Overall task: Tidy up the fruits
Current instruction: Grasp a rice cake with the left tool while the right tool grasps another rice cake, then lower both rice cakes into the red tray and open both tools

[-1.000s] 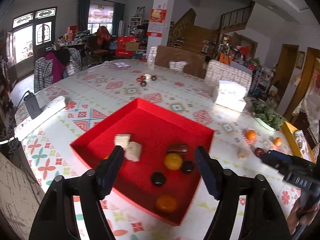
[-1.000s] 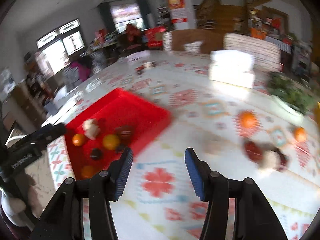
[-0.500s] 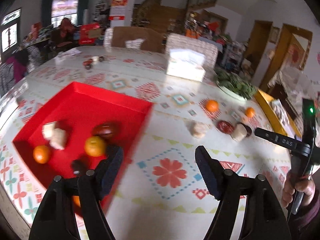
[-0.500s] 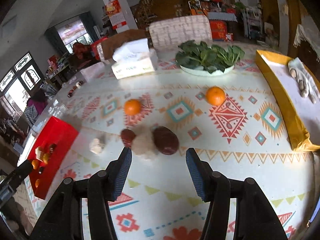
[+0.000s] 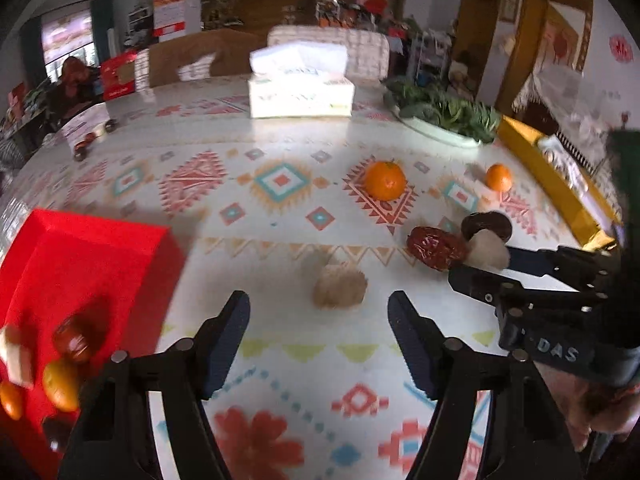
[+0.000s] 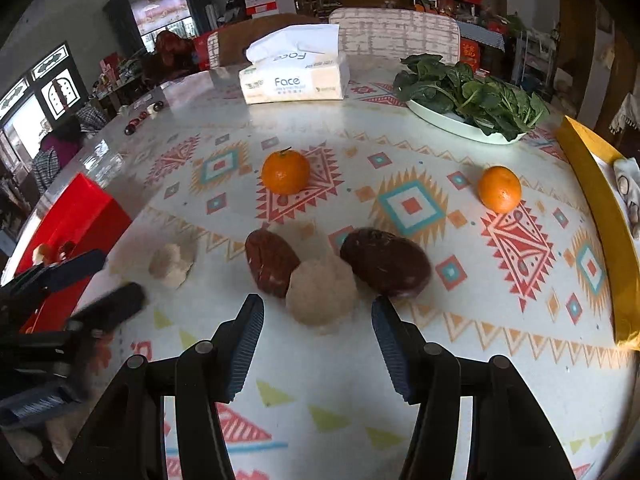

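A white tissue box (image 6: 294,76) printed with the word "Face" is seen at the far side of the patterned tablecloth (image 6: 412,204); the smaller print on it cannot be read. The letters "DAS" are legible on the body of the right gripper where it shows in the left wrist view. The right gripper (image 6: 318,338) is held spread, nothing between its pads, just short of a pale lumpy ball (image 6: 322,292) that is wedged between a wrinkled red date (image 6: 270,262) and a larger dark brown fruit (image 6: 386,262), both touching it. The left gripper (image 5: 318,330) is likewise spread and empty, its jaws having just been closing a little, and is aimed at a second pale lump (image 5: 340,286) lying alone on the cloth. Two oranges (image 6: 286,172) (image 6: 500,189) are set well apart farther back. The red tray (image 5: 92,264), at the left, is seen to hold several blurred fruits. A white dish of leafy greens (image 6: 472,96) is placed right of the tissue box, and a yellow box (image 6: 600,208) lies at the right edge.
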A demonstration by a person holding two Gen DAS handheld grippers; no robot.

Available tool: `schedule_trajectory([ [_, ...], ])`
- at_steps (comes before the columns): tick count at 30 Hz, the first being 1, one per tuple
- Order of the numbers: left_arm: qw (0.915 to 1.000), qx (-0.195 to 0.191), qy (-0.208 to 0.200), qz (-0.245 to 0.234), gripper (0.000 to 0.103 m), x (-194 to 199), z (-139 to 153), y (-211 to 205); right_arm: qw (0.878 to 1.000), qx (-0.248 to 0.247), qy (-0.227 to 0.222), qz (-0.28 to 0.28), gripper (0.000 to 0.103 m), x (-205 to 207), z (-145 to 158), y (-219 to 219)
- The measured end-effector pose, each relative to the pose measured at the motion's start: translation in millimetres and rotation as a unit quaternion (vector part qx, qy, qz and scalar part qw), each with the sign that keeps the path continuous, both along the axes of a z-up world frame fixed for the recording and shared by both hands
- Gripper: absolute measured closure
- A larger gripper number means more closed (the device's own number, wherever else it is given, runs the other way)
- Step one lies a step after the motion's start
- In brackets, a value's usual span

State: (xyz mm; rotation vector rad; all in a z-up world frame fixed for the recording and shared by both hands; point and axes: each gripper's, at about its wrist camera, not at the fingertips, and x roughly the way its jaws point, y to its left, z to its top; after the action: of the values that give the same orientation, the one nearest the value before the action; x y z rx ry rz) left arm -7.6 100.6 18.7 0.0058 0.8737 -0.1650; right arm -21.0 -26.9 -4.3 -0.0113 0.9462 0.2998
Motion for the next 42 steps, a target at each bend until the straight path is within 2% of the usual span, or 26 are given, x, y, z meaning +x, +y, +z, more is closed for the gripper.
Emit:
schedule_trajectory([
  [2,1.0000,0.005,0.003,-0.007,0.035,6.3,-3.5,-5.2,1.000,0.002,-0.004,-0.003,0.045,2.9,-0.7,-0.3],
  [4,0.9997,0.017,0.008,-0.014,0.043,12.7,-7.9,-10.5,1.000,0.002,-0.009,-0.005,0.050,2.8,-0.8,-1.1],
  [6,0.9994,0.028,0.008,-0.017,0.073,13.2,-9.0,-12.4,1.000,-0.008,-0.018,-0.010,0.063,1.1,-0.9,-1.6],
  [7,0.9993,0.030,0.008,-0.020,0.073,13.1,-9.2,-13.4,1.000,-0.007,-0.019,-0.010,0.067,3.7,-0.8,-1.8],
  [11,0.9997,0.017,0.007,-0.016,0.074,8.9,-6.5,-9.3,1.000,-0.001,-0.019,-0.012,0.067,2.5,0.4,-4.2],
  [17,0.9996,-0.021,-0.018,-0.002,0.073,-23.9,22.2,12.6,0.999,0.023,-0.030,-0.010,0.067,-14.8,15.3,-7.5],
  [23,0.9973,-0.040,-0.055,0.029,0.073,-56.8,62.7,58.7,0.997,0.050,-0.050,0.020,0.067,-38.5,47.9,10.4],
  [27,0.9939,-0.047,-0.066,0.074,0.073,-66.0,79.2,112.5,0.995,0.057,-0.062,0.057,0.067,-50.9,69.8,40.8],
  [34,0.9867,-0.036,-0.042,0.153,0.073,-51.6,66.1,194.3,0.987,0.086,-0.037,0.127,0.067,-49.3,81.0,117.0],
  [42,0.9775,-0.055,0.004,0.204,0.073,-22.2,32.3,254.2,0.982,0.060,0.004,0.179,0.067,-27.4,50.6,216.8],
])
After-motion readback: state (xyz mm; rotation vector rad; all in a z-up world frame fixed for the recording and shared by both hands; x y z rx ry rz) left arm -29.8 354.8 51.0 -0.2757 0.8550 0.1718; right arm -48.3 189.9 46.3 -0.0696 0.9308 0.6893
